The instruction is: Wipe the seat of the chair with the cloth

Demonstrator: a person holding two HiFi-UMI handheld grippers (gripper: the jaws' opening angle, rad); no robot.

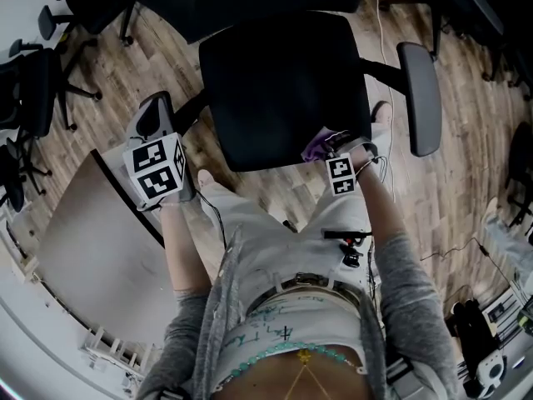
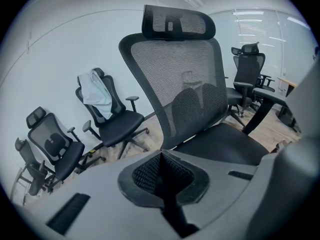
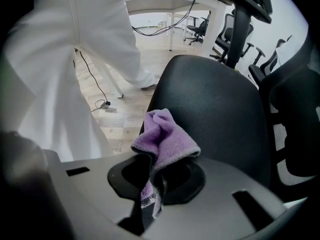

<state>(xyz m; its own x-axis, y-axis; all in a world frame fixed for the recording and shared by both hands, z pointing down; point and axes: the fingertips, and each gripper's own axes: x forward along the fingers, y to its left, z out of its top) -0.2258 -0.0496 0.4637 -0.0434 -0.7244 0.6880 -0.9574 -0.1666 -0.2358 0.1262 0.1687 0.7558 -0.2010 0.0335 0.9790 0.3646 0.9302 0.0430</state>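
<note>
A person's right gripper (image 3: 154, 180) is clamping a purple cloth (image 3: 167, 134) at the 5 o'clock edge of the black chair seat (image 1: 283, 82), the fabric bunching up above the jaws. The left gripper (image 2: 162, 176) is hovering off the seat's 9 o'clock side, jaws pressed together on nothing. Wiping is apparently only beginning, with nearly the whole seat yet to cover. No containers are showing.

Wood-plank floor (image 1: 468, 182) carries the black office chair (image 1: 283, 82).
</note>
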